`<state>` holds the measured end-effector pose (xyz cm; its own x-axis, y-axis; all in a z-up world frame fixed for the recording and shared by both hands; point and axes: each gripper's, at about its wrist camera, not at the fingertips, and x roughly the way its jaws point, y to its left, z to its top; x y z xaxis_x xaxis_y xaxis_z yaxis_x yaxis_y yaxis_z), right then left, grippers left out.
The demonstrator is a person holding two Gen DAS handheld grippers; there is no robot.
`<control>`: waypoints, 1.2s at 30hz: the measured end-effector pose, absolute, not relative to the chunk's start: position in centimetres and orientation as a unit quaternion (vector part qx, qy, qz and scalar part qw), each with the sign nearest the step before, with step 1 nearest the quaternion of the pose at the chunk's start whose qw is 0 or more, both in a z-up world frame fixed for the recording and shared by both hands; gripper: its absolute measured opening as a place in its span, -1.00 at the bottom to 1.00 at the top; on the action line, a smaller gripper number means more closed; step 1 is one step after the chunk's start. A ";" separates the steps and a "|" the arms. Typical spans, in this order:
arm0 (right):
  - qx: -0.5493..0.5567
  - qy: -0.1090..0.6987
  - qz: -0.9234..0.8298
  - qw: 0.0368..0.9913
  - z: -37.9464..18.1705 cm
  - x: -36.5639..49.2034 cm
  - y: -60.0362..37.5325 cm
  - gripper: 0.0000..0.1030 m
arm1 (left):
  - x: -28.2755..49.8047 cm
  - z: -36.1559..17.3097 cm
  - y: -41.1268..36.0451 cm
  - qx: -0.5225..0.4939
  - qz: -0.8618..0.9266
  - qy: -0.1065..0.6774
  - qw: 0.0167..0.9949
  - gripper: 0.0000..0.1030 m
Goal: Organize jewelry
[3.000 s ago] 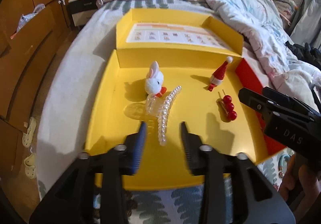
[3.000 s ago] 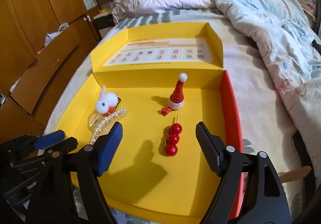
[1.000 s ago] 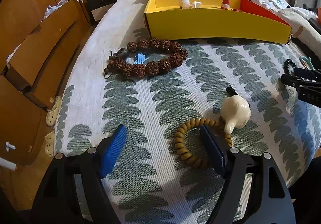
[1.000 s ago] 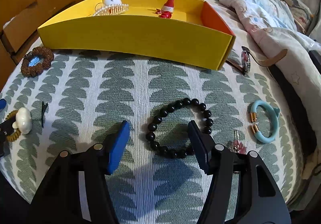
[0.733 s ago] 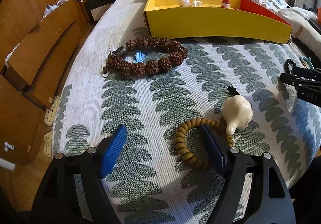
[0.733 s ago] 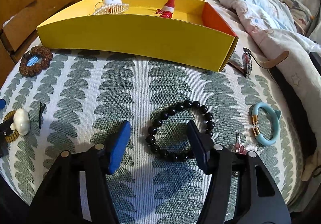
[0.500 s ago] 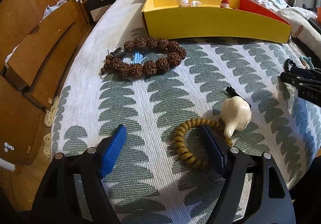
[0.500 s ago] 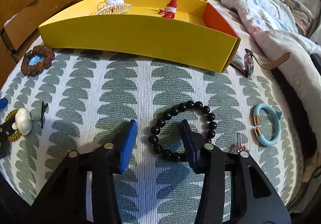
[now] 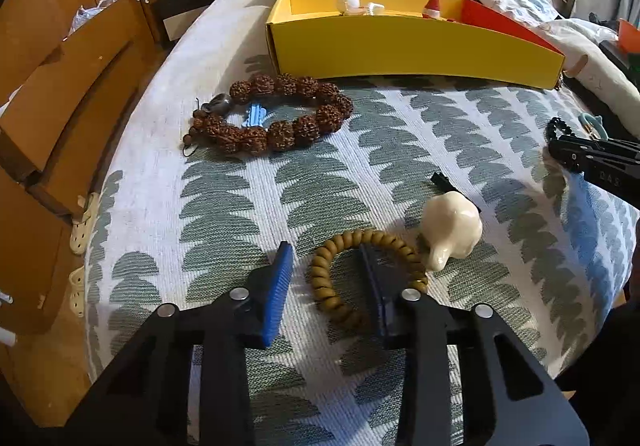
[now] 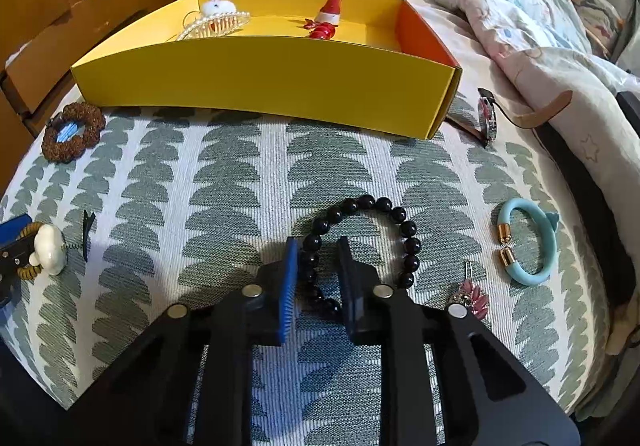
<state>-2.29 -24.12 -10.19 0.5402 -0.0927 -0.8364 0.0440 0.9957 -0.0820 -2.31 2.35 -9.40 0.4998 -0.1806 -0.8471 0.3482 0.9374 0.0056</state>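
On a leaf-patterned bedspread, the right gripper (image 10: 318, 278) has just been closing, its jaws now narrow around the near-left arc of a black bead bracelet (image 10: 408, 242), pads at or almost on the beads. The left gripper (image 9: 326, 286) has also been closing but remains partly open, straddling the left side of an olive coil hair tie (image 9: 326, 288) with a cream charm (image 9: 454, 228); its left pad stands clear of the coil.

Both pieces lie flat near the bed's front edge, well short of the yellow box (image 10: 264, 82). The bracelet's oval runs slightly longer towards the box; the charm points away to the tie's right.

Risks appear modest but real — round beads could roll out of a thin pinch, and the heavier charm could swing or twist the springy coil loose on lifting.
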 end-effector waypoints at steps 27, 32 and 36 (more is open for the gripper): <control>0.050 0.424 -0.002 0.904 -5.7 -3.6 -25.5 -0.78 | -2.5 -6.5 3.4 0.047 -0.163 0.443 0.880 -0.80; 0.079 0.401 0.018 0.912 -3.8 -4.1 -25.9 -0.78 | -2.4 -5.5 3.6 0.043 -0.157 0.426 0.890 -0.81; 0.095 0.385 0.029 0.918 -2.4 -4.1 -26.0 -0.78 | -2.2 -4.7 3.7 0.039 -0.155 0.415 0.896 -0.82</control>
<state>-4.14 -25.97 -2.36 0.7018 0.1259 -0.7011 0.0207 0.9802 0.1967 -2.16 3.67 -4.66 0.6074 -0.2453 -0.7556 0.3102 0.9489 -0.0588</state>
